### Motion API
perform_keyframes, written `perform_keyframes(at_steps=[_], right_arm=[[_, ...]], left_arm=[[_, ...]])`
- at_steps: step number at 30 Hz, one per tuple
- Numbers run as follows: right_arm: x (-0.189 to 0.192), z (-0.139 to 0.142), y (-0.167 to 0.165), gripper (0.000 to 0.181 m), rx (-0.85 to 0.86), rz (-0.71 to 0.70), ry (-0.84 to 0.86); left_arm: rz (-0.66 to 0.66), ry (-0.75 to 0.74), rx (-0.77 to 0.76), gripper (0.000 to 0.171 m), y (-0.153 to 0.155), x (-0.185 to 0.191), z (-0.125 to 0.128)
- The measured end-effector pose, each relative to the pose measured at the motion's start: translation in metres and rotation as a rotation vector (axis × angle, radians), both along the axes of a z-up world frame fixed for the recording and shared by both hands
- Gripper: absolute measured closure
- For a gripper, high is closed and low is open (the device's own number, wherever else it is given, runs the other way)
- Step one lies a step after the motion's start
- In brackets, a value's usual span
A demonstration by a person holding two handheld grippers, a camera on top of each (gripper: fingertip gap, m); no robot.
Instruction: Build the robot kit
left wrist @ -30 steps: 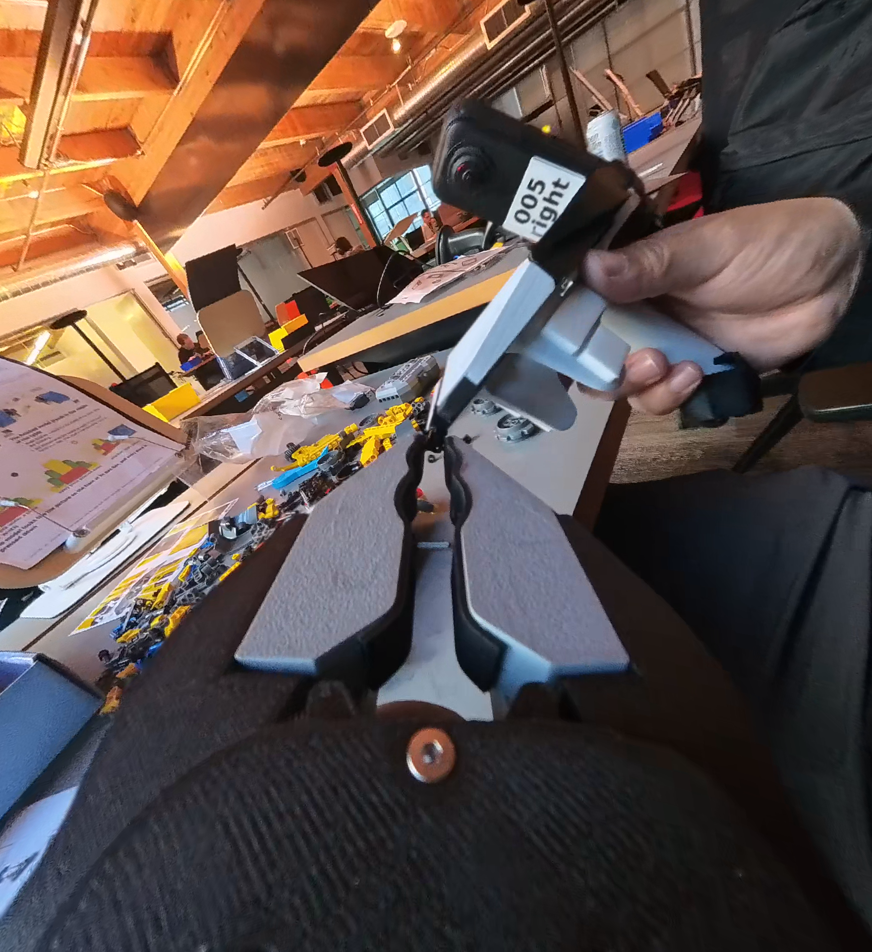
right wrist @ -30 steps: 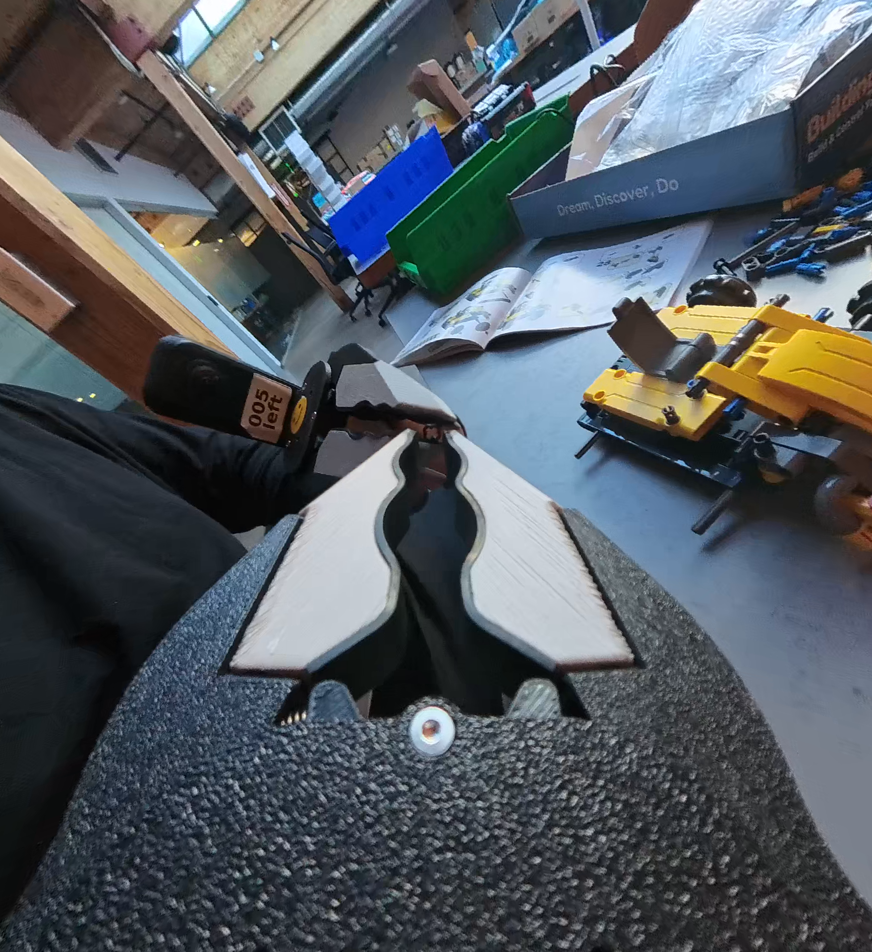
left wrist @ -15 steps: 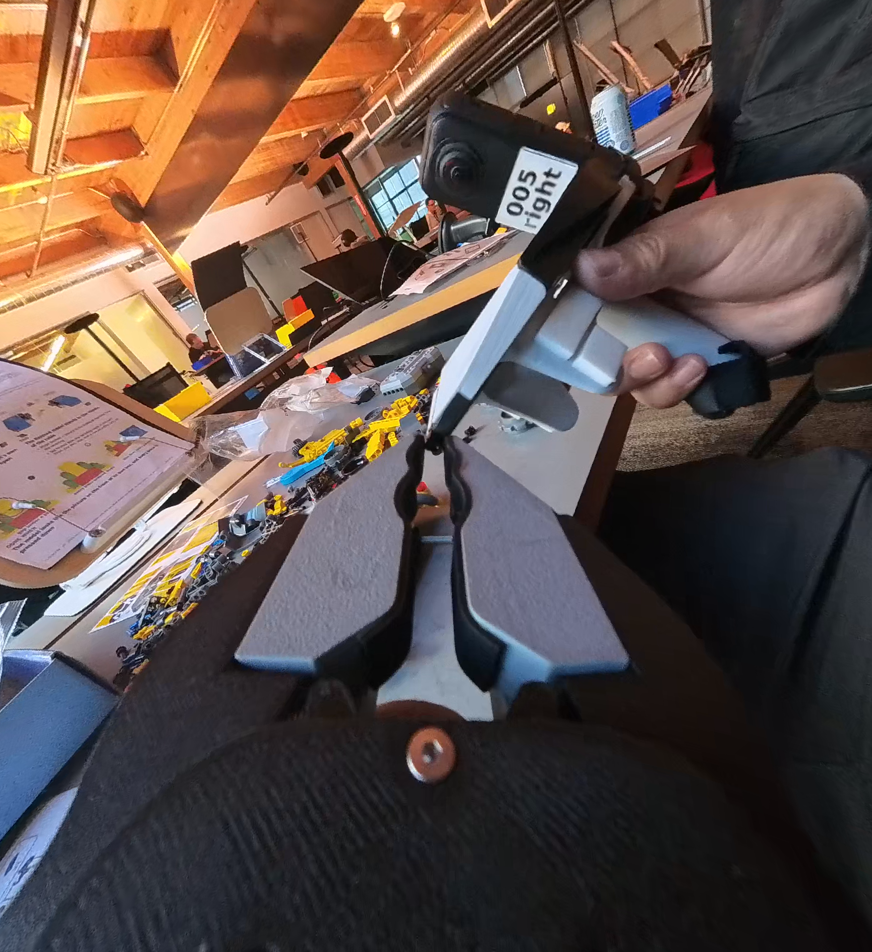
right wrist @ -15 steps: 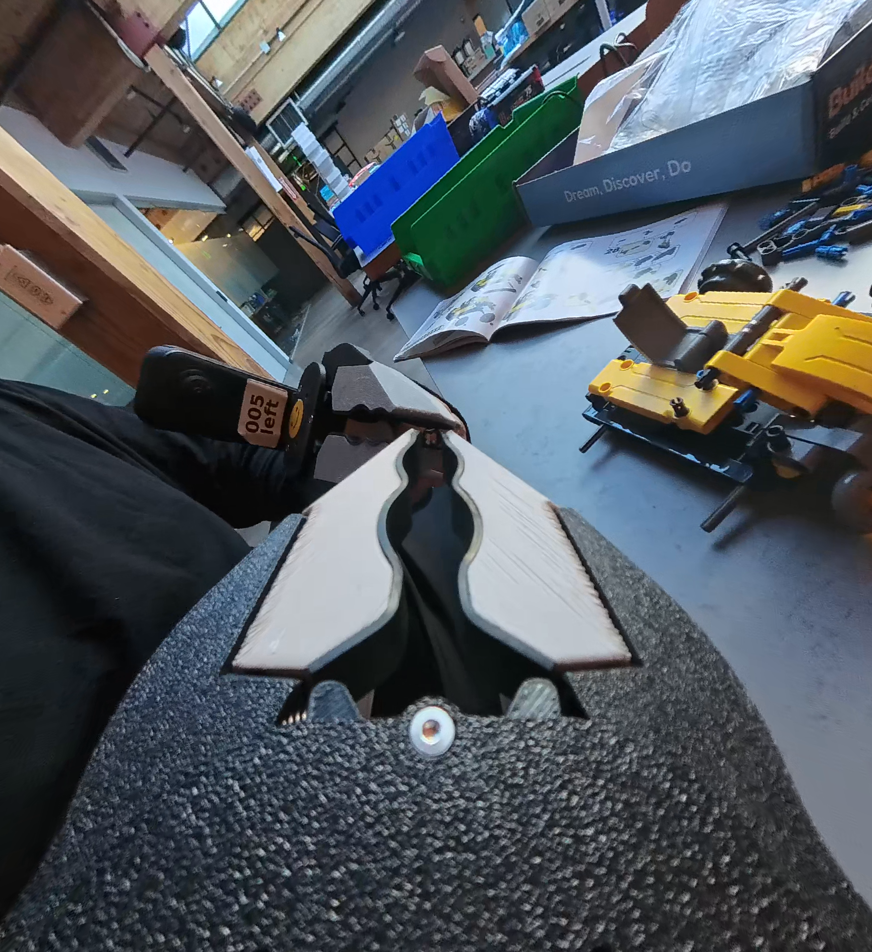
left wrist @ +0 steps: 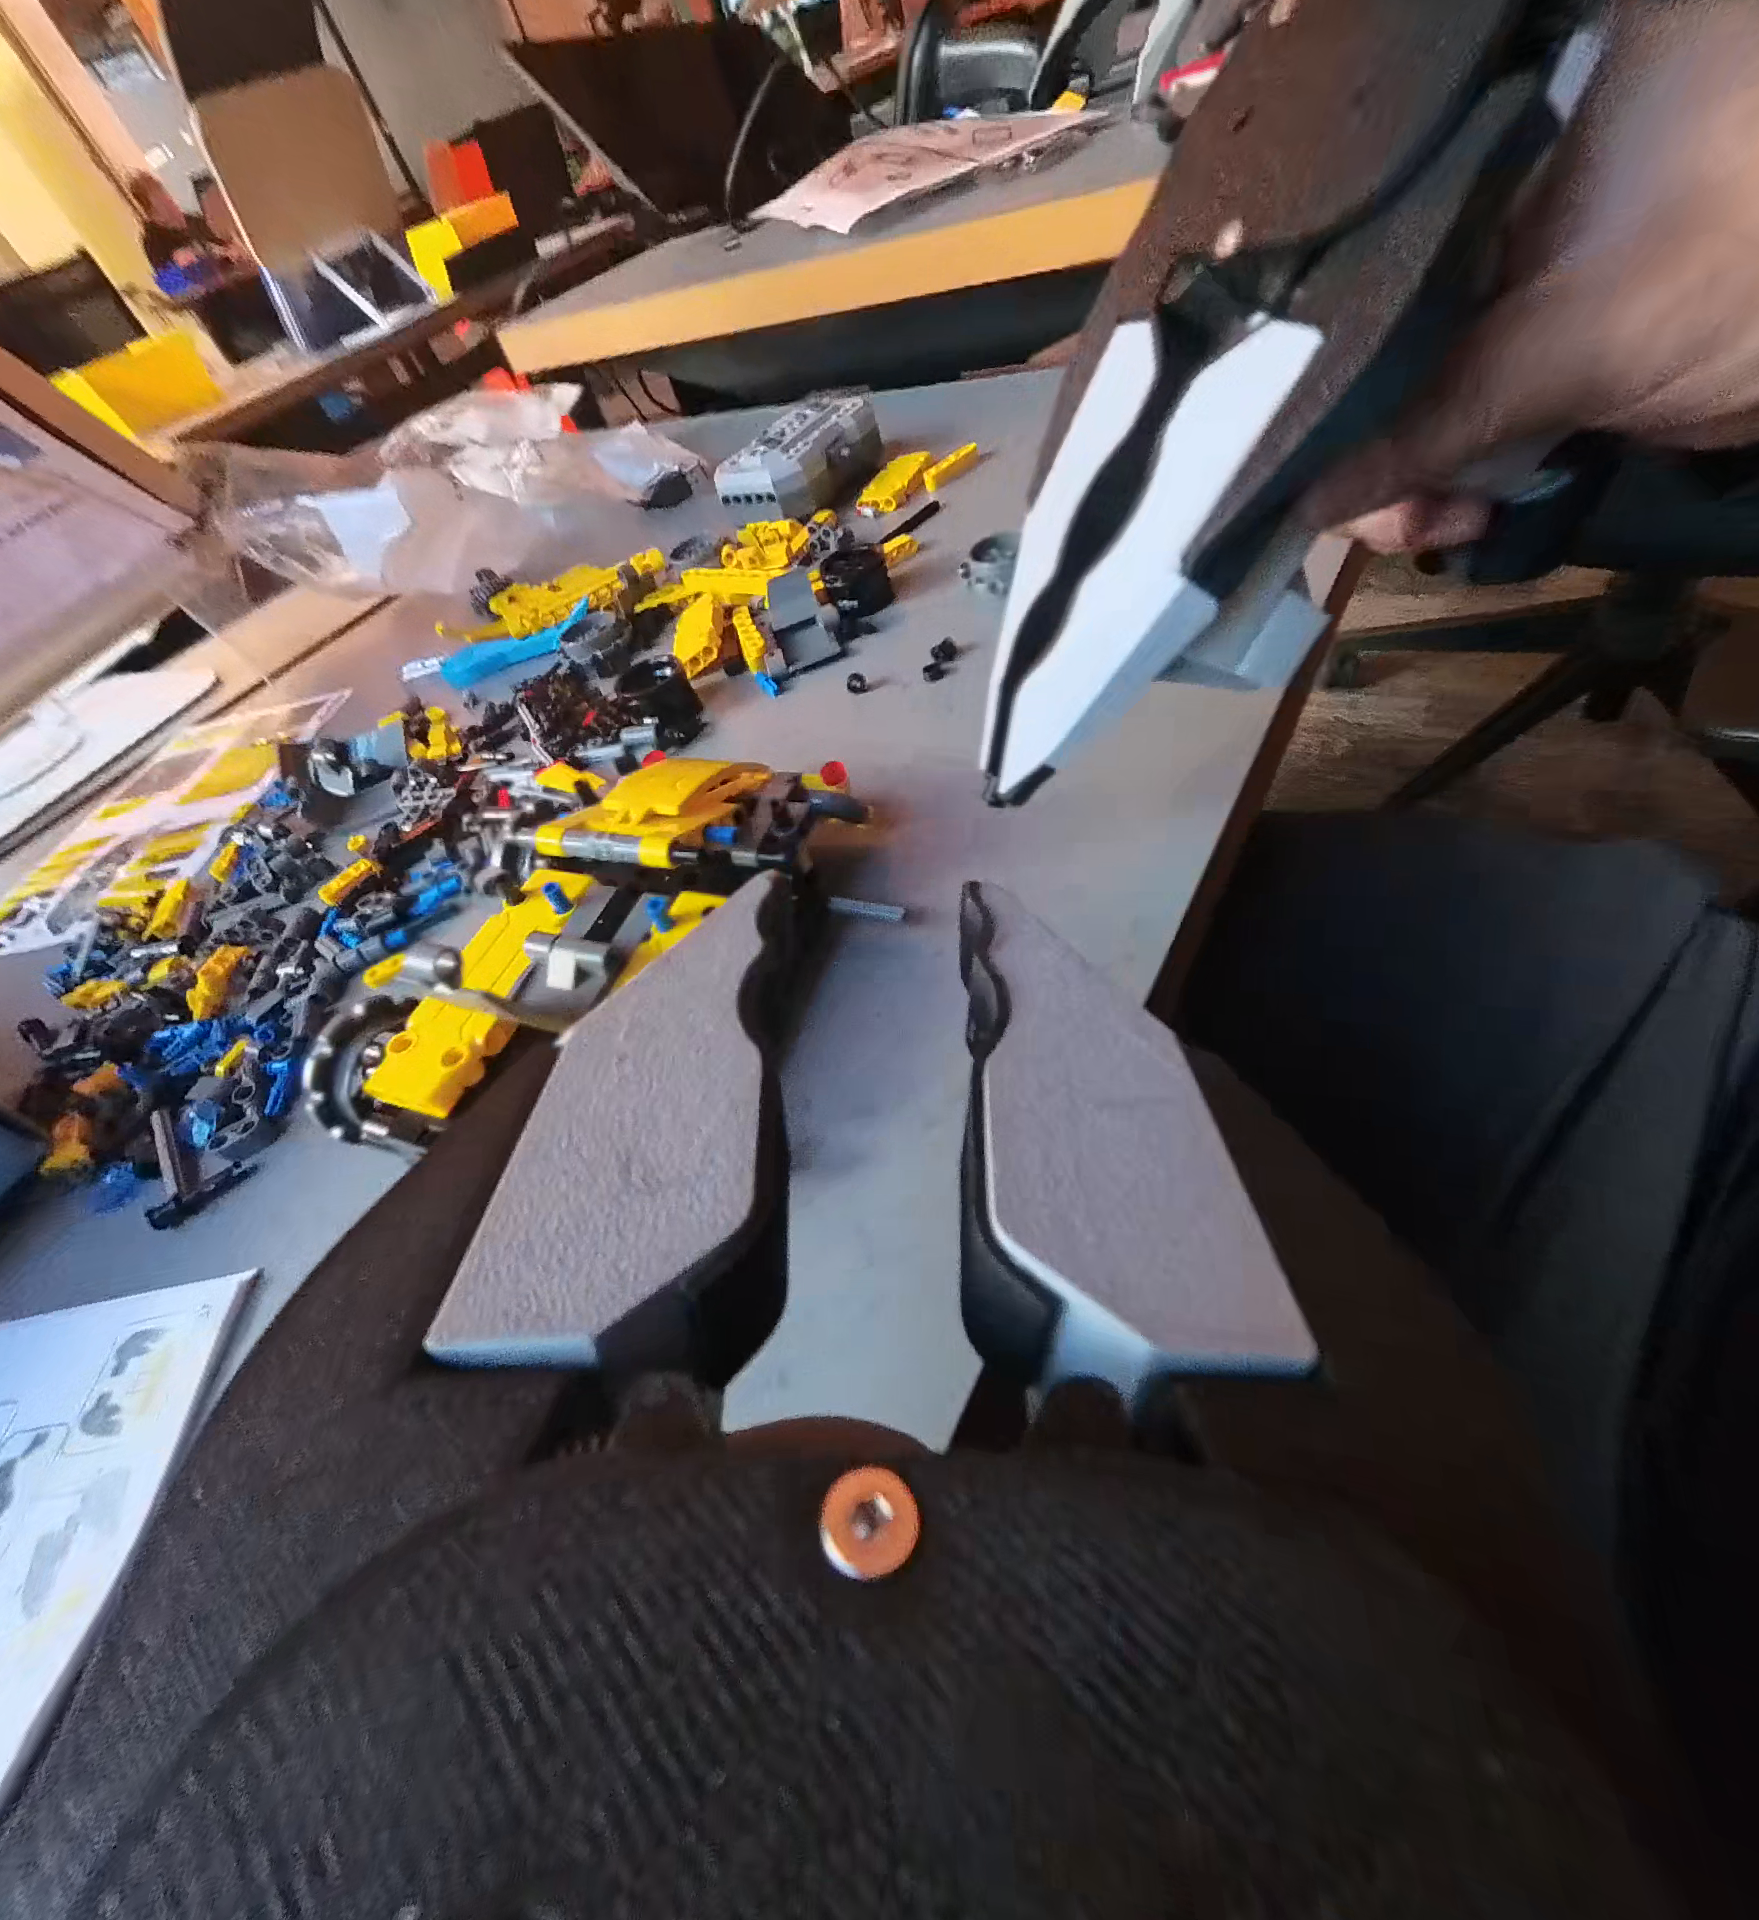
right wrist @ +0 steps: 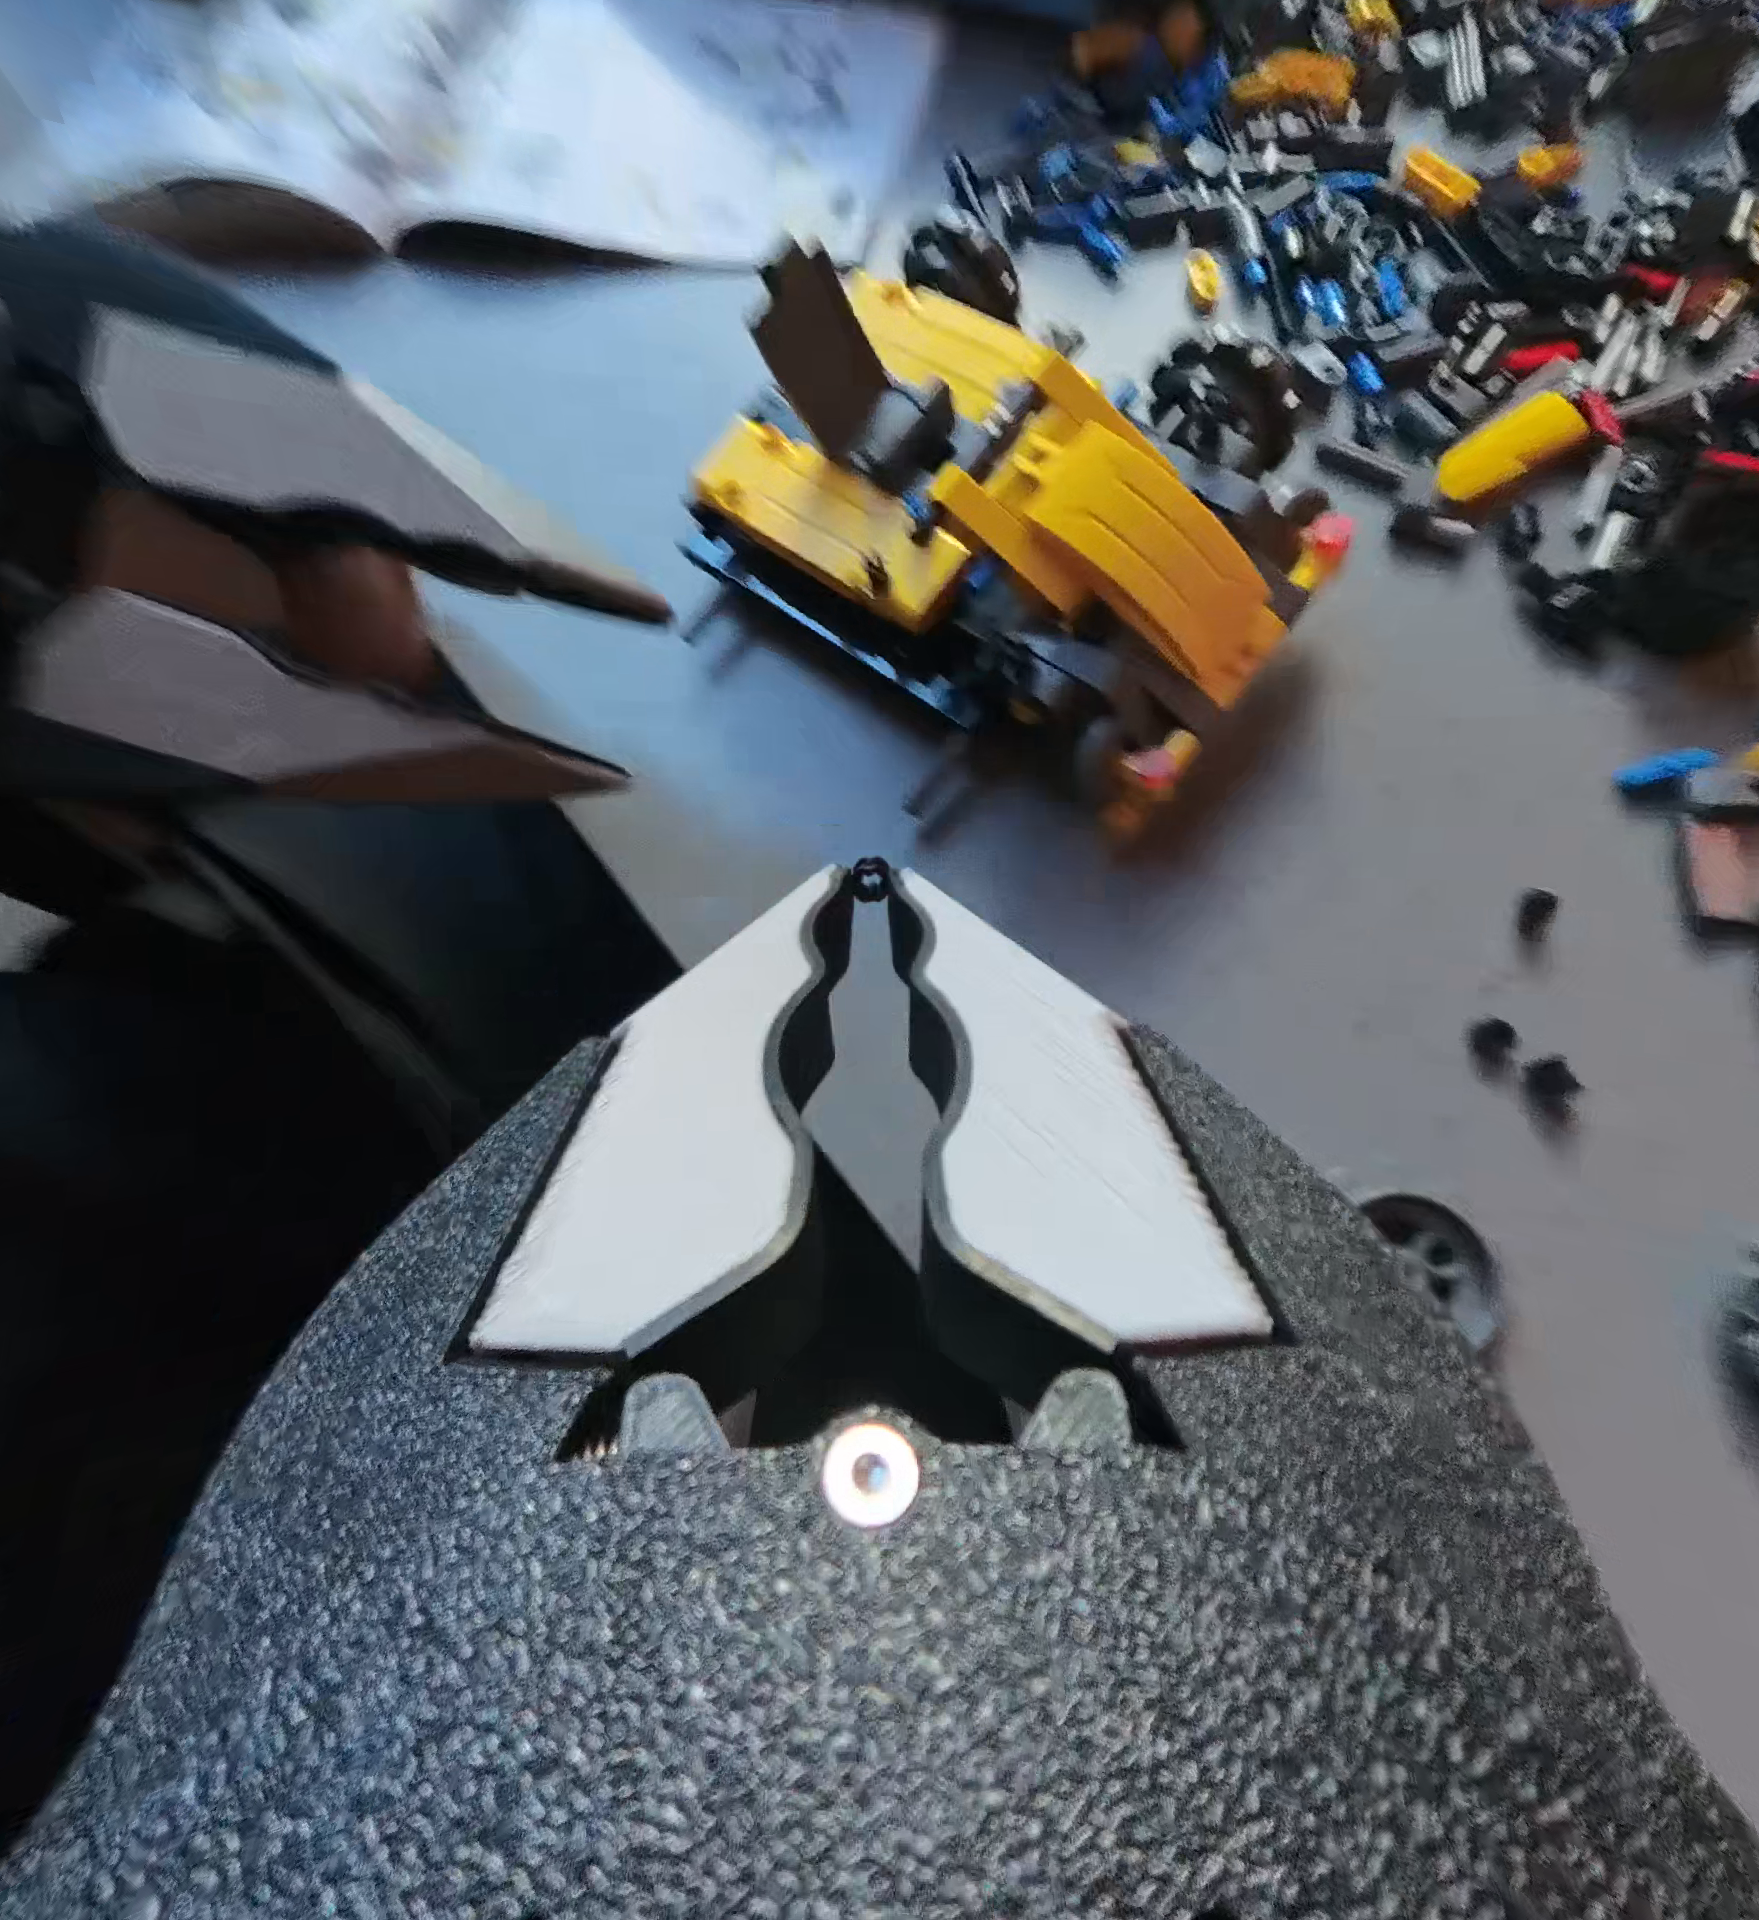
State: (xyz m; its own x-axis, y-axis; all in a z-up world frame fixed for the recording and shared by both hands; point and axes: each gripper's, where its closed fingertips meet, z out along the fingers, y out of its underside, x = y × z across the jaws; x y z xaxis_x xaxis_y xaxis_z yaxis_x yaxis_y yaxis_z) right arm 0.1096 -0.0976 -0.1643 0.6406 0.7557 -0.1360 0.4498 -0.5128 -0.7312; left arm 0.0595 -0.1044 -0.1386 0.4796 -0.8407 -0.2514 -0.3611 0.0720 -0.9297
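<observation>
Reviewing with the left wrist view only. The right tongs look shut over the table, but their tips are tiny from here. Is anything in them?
Observer: Yes. The right tongs pinch a tiny black piece at their very tips.
Operator: Does the model's far end carry anything?
Observer: A dark grey flap stands up from the yellow model, at the end nearer the left tongs.
</observation>
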Motion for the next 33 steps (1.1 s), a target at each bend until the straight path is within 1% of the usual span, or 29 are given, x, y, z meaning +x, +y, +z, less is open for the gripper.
perform_keyframes(at_steps=[2,6,7,9,11,12,15,19,20,21,22,23,28,33], right_arm=[[0.006,-0.011,0.003,0.175,-0.001,0.003,-0.091],[0.008,-0.030,0.005,0.175,-0.030,0.035,-0.168],[0.008,-0.034,0.005,0.175,-0.036,0.041,-0.176],[0.006,-0.036,0.006,0.174,-0.032,0.055,-0.176],[0.005,-0.036,0.006,0.174,-0.031,0.071,-0.179],[0.005,-0.036,0.006,0.174,-0.030,0.082,-0.182],[0.006,-0.037,0.004,0.173,-0.021,0.104,-0.191],[0.008,-0.035,0.002,0.165,-0.006,0.109,-0.150],[0.008,-0.034,0.000,0.164,-0.003,0.114,-0.137],[0.009,-0.033,-0.001,0.163,0.004,0.117,-0.133],[0.011,-0.032,-0.003,0.162,0.012,0.119,-0.134],[0.013,-0.032,-0.004,0.160,0.019,0.120,-0.136],[0.014,-0.028,-0.008,0.159,0.024,0.105,-0.086],[0.010,-0.032,0.000,0.160,0.041,0.064,-0.067]], left_arm=[[0.028,0.032,-0.036,0.131,0.012,-0.010,0.005],[0.033,0.134,-0.127,0.093,0.042,-0.030,0.012],[-0.001,0.169,-0.174,0.086,0.046,-0.030,0.009],[-0.080,0.239,-0.266,0.081,0.050,-0.030,0.002],[-0.142,0.323,-0.293,0.079,0.058,-0.028,-0.004],[-0.166,0.366,-0.304,0.075,0.062,-0.027,-0.007],[-0.209,0.495,-0.382,0.053,0.068,-0.023,-0.018],[-0.213,0.624,-0.398,0.056,0.077,-0.021,-0.034],[-0.214,0.651,-0.403,0.064,0.078,-0.022,-0.038],[-0.223,0.678,-0.415,0.078,0.077,-0.023,-0.043],[-0.224,0.697,-0.424,0.085,0.077,-0.024,-0.047],[-0.212,0.703,-0.417,0.087,0.080,-0.025,-0.050],[-0.215,0.679,-0.418,0.090,0.082,-0.025,-0.050],[-0.171,0.707,-0.442,0.091,0.081,-0.035,-0.050]])
